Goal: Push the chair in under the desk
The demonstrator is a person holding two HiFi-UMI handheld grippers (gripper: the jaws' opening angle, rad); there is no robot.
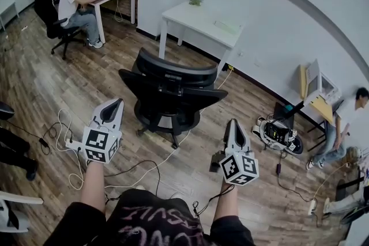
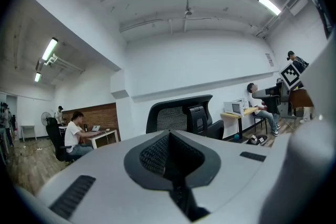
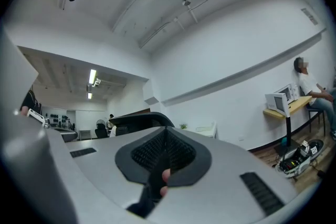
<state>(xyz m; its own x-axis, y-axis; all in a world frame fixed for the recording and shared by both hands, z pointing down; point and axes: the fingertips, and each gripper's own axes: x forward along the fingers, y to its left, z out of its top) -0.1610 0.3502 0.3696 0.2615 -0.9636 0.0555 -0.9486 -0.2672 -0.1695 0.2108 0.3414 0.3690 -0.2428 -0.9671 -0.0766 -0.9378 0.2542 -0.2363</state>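
The black office chair point(image 1: 171, 94) stands out on the wooden floor point(image 1: 52, 89), apart from the white worktop point(image 1: 202, 23) that sits against the wall beyond it. It is not under the worktop; bare floor shows between the two. A small plant point(image 1: 196, 1) rests on the worktop's far edge.

Both grippers are held level on the near side of the chair, short of it and touching nothing. The left gripper point(image 1: 115, 102) has its fingers closed together and empty, and its own view looks over them at the chair's mesh back point(image 2: 181, 115). The right gripper point(image 1: 232, 122) is likewise closed with nothing held. A pinkish spot shows low in the slot between its fingers point(image 3: 181, 152), perhaps the person's own hand behind them.

White and black cables point(image 1: 144, 169) trail over the floor below the grippers. At the far left a person point(image 1: 75, 6) sits at another desk.
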